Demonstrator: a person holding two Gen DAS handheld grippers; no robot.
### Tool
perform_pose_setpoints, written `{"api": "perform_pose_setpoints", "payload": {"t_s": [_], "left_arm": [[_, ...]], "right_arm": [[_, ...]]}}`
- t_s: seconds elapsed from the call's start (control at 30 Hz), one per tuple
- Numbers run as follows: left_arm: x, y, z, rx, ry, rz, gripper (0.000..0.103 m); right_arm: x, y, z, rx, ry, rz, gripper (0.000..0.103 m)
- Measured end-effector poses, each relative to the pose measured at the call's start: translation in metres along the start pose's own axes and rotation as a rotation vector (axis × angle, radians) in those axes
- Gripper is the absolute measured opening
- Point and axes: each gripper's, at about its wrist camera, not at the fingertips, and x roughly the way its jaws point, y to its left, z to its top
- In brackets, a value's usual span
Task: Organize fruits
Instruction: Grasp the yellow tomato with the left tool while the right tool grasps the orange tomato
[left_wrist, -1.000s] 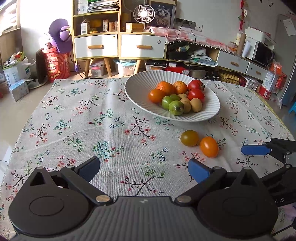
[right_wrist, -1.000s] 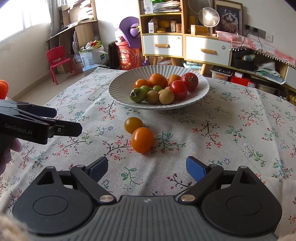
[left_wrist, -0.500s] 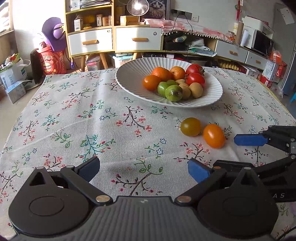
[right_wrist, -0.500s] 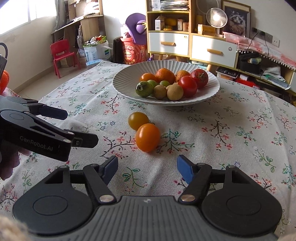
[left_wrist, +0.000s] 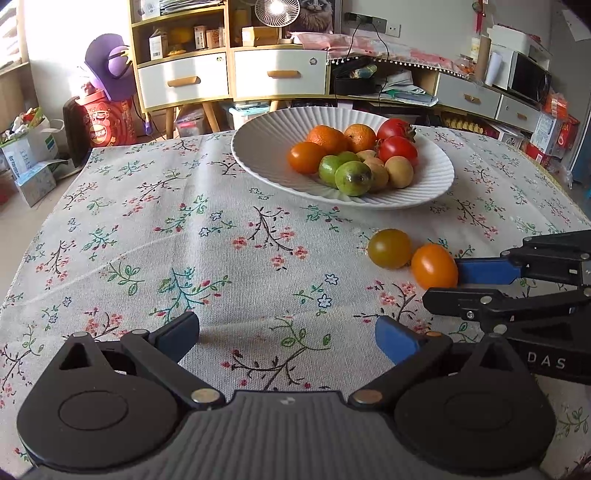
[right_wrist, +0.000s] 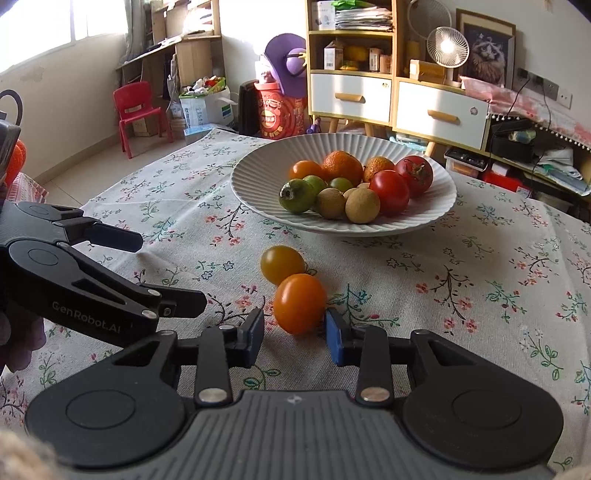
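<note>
From the left wrist view, only one blue pad and part of the frame of the right claw (left_wrist: 452, 291) showed; the rest ran off the picture's edge, and whether that pad touched the orange tomato (left_wrist: 434, 266) was hard to tell. From the right wrist view the tomato (right_wrist: 300, 308) lay on the cloth-covered surface (right_wrist: 480, 266) between the right claw's (right_wrist: 294, 336) pads, which stood narrow with a small gap on each side. A greenish-yellow tomato (right_wrist: 282, 264) sat just beyond, touching it. Further ahead stood the white plate (right_wrist: 255, 166) of mixed fruit. The left claw (left_wrist: 287, 330) hung wide and empty to the side. Half a second before, the right claw's pads were farther apart and short of the tomato.
</note>
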Motion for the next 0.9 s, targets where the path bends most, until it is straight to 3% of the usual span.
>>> {"api": "perform_pose_setpoints", "payload": {"t_s": [0.27,0.43,0.5,0.63,0.9], "left_arm": [[0.004,-0.013,0.001,0.012,-0.006,-0.012,0.097],[0.009,-0.026,0.001,-0.049,-0.057,-0.047,0.096],[0.009,-0.033,0.002,-0.046,-0.076,-0.069,0.092],[0.010,-0.043,0.007,-0.034,-0.097,-0.100,0.074],[0.017,-0.045,0.015,-0.103,-0.122,-0.135,0.053]], "right_arm": [[-0.006,-0.009,0.000,0.008,-0.002,0.015,0.024],[-0.012,-0.024,-0.004,0.032,-0.004,-0.006,0.024],[-0.013,-0.029,-0.006,0.046,0.001,-0.011,0.024],[-0.016,-0.037,-0.009,0.059,0.003,-0.021,0.024],[-0.015,-0.043,-0.010,0.073,0.005,-0.017,0.025]]}}
